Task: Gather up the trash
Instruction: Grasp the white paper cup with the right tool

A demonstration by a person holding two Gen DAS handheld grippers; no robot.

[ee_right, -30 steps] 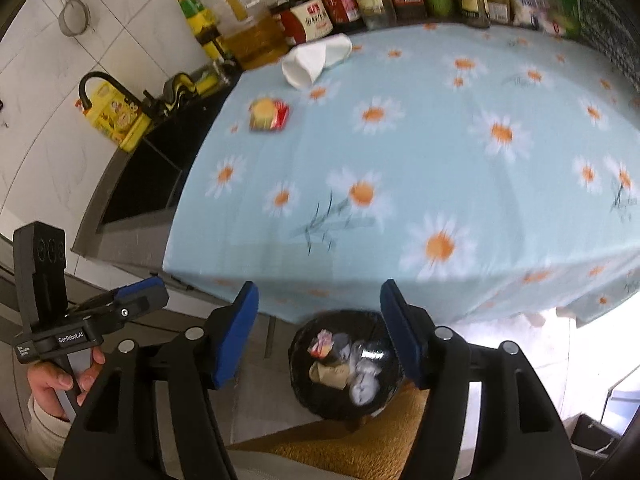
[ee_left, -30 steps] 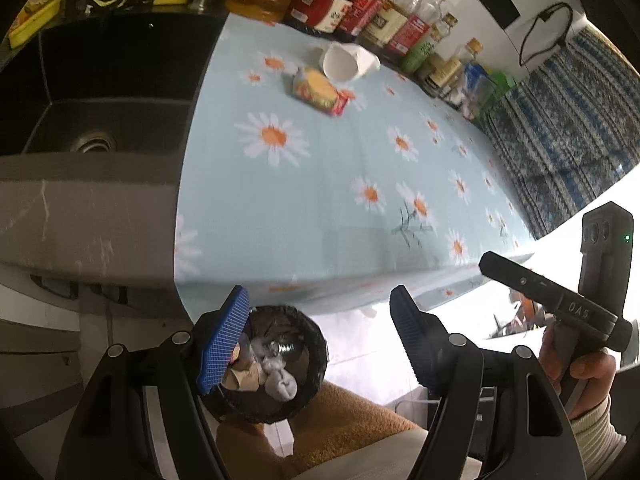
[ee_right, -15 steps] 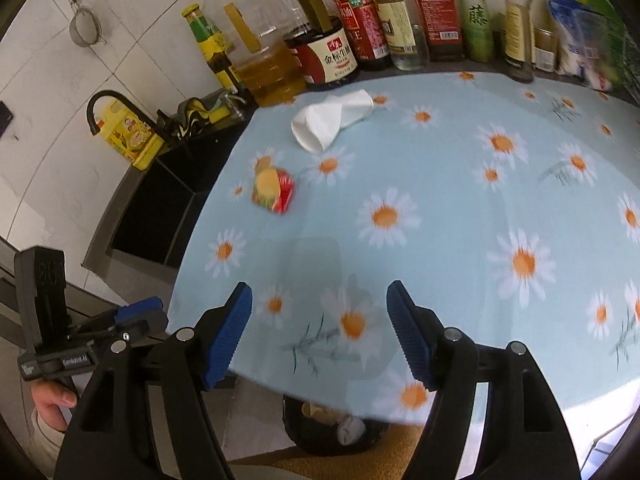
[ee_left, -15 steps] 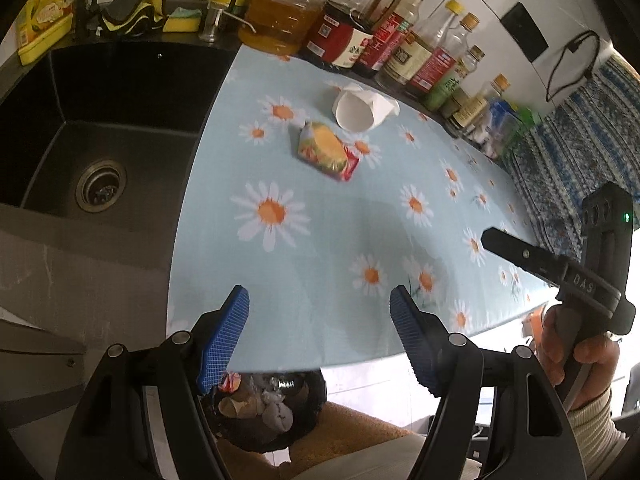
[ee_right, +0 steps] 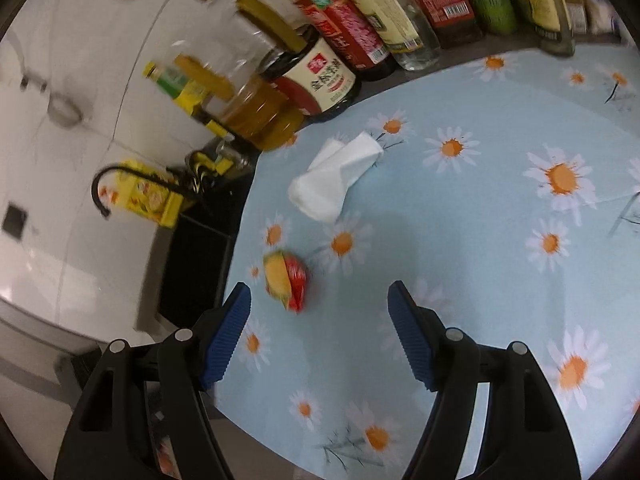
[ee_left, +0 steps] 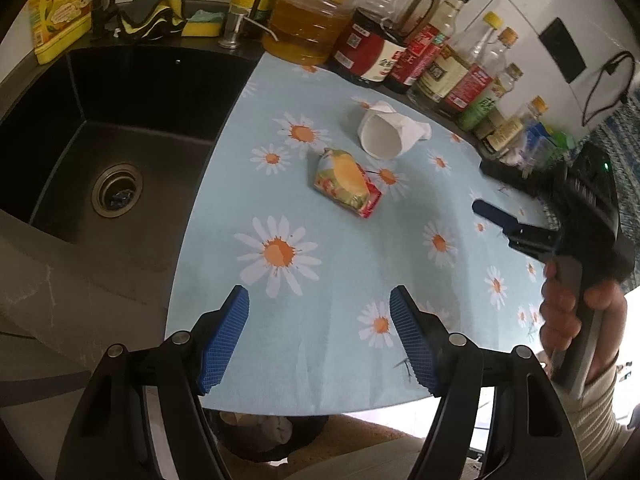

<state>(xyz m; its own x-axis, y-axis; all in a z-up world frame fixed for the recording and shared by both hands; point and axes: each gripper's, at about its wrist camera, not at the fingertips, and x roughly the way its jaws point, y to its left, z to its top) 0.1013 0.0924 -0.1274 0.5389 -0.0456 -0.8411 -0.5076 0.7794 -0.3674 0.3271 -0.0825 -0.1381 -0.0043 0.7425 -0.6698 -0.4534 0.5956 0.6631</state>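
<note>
A yellow and red snack wrapper (ee_left: 346,183) lies on the daisy-print tablecloth (ee_left: 320,320); it also shows in the right wrist view (ee_right: 285,280). Behind it lies a tipped white paper cup with a tissue (ee_left: 386,132), seen too in the right wrist view (ee_right: 334,178). My left gripper (ee_left: 320,340) is open and empty above the table's near edge. My right gripper (ee_right: 319,334) is open and empty, just short of the wrapper; it shows at the right of the left wrist view (ee_left: 516,228). A black trash bin (ee_left: 264,436) with crumpled waste sits below the table edge.
A black sink (ee_left: 100,148) lies left of the table. Oil and sauce bottles (ee_left: 360,40) line the back edge by the wall. A sponge and cloth (ee_left: 176,20) sit behind the sink.
Both grippers have risen from over the trash bin and moved forward over the table toward the wrapper and cup. Both stay open and empty.
</note>
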